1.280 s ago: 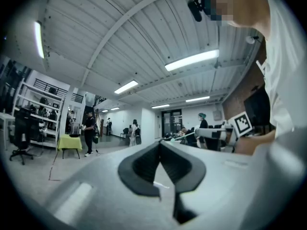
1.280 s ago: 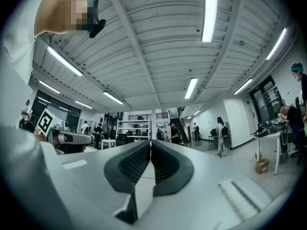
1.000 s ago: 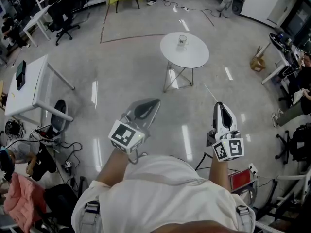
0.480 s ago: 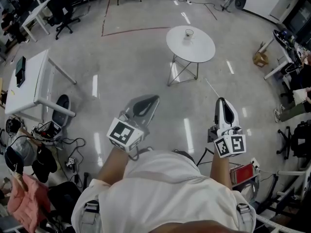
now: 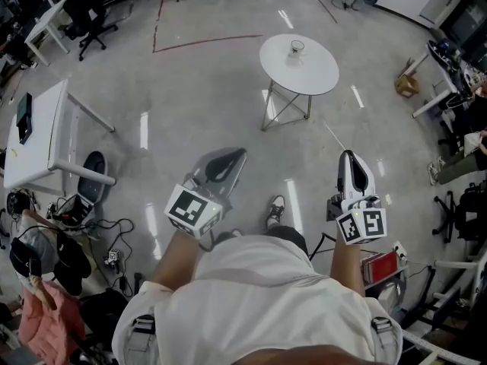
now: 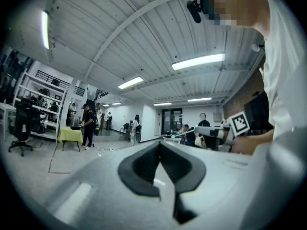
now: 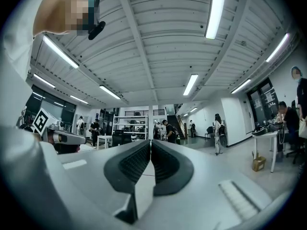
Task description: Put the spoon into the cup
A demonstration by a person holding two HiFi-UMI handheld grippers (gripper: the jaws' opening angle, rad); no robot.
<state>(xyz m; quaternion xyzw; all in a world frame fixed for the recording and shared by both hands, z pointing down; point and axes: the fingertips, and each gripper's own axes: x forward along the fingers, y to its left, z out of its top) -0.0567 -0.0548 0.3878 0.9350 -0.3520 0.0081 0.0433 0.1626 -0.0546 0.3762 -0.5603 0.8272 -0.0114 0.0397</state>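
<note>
A small clear cup point(image 5: 297, 48) stands on a round white table point(image 5: 313, 73) far ahead in the head view. I cannot make out a spoon in any view. My left gripper point(image 5: 236, 153) is held at waist height over the bare floor, well short of the table, its jaws closed together with nothing between them. My right gripper point(image 5: 346, 155) is level with it on the right, also shut and empty. A thin pale streak point(image 5: 333, 137) runs from its tip; I cannot tell what it is. Both gripper views look across the hall past closed jaws: left gripper point(image 6: 159, 143), right gripper point(image 7: 150, 141).
A white desk point(image 5: 38, 139) stands at the left, with cables and bags point(image 5: 46, 234) on the floor below it. Office chairs point(image 5: 80, 17) sit at the far left. A red box point(image 5: 378, 267) lies at the lower right. Desks and seated people line the right edge.
The person has walked forward: the round table has shifted up and right, and a shoe now shows below the grippers. Both grippers stayed shut and kept their pose.
</note>
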